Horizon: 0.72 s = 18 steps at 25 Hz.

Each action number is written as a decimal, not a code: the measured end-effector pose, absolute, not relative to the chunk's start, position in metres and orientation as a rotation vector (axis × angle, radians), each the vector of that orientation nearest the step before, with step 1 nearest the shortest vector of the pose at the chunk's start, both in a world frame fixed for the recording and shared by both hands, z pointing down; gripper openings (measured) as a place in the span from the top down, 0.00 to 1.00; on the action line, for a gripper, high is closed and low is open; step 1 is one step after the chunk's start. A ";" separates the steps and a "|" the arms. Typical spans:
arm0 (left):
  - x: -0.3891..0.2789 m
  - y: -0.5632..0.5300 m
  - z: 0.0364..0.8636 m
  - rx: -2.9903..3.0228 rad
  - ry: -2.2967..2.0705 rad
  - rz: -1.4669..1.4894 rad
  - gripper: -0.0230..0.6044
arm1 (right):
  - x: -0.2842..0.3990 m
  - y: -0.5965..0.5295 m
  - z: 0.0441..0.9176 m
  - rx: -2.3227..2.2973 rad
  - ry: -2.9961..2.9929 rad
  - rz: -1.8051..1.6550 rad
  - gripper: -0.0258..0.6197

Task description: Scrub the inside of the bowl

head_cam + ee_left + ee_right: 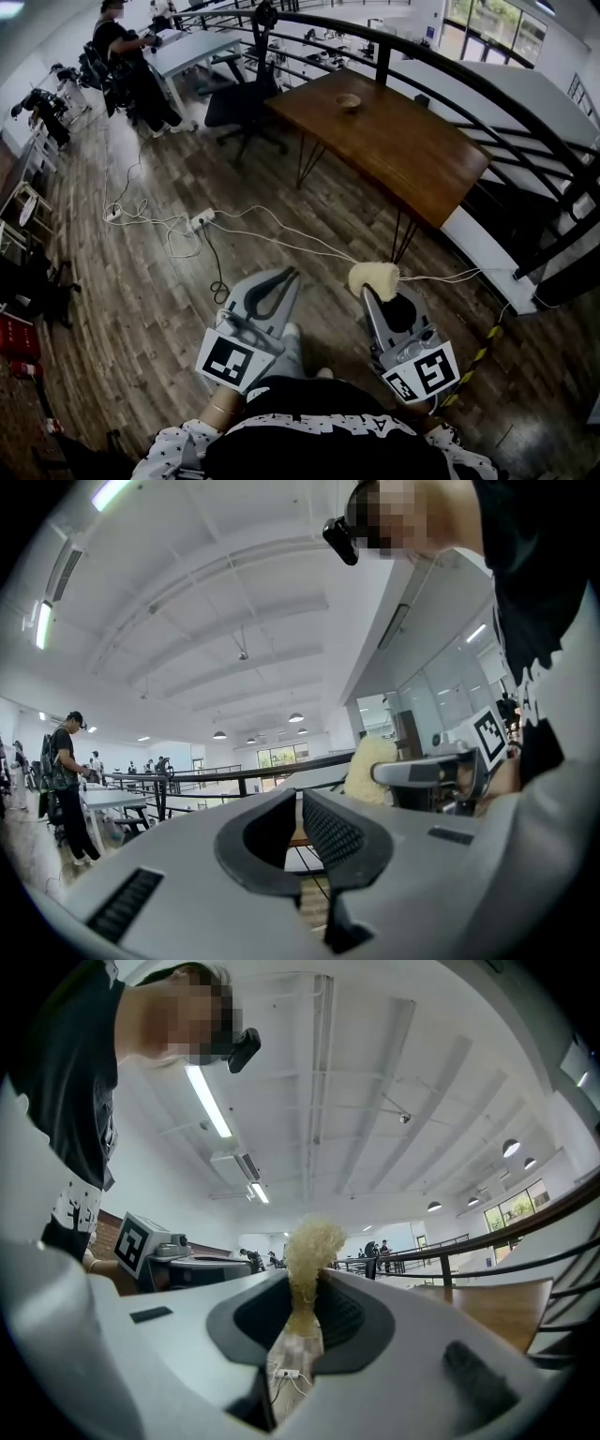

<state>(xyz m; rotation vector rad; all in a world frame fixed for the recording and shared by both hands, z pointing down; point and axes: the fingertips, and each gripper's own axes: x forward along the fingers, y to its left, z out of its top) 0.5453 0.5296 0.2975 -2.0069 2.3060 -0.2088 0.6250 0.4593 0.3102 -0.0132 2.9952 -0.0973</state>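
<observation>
Bowl (349, 101): small, light brown, upright, at the far-left end of the wooden table (412, 155). Scrubber (374, 277): pale yellow, fibrous, pinched in the right gripper (302, 1288), near, well apart from bowl.

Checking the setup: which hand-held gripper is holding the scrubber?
The right hand-held gripper, shut on the yellow scrubber; the left hand-held gripper is shut and empty.

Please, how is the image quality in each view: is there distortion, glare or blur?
Head view: a strong fisheye bends the railing and the wooden table; the light is even, and the distant bowl is small but clear. Left gripper view: black corners, and glare from the ceiling lamp. Right gripper view: the tube light is blown out, and the yellow scrubber between the jaws looks slightly soft.
</observation>
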 end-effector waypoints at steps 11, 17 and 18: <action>0.502 0.508 0.293 -2.018 2.278 -0.155 0.94 | 0.587 0.438 0.303 -0.070 2.995 -0.062 0.87; 0.472 0.488 0.288 -2.035 2.245 -0.138 0.94 | 0.560 0.421 0.302 -0.109 3.007 -0.042 0.87; 0.468 0.485 0.288 -2.043 2.239 -0.135 0.94 | 0.557 0.416 0.301 -0.129 3.008 -0.042 0.87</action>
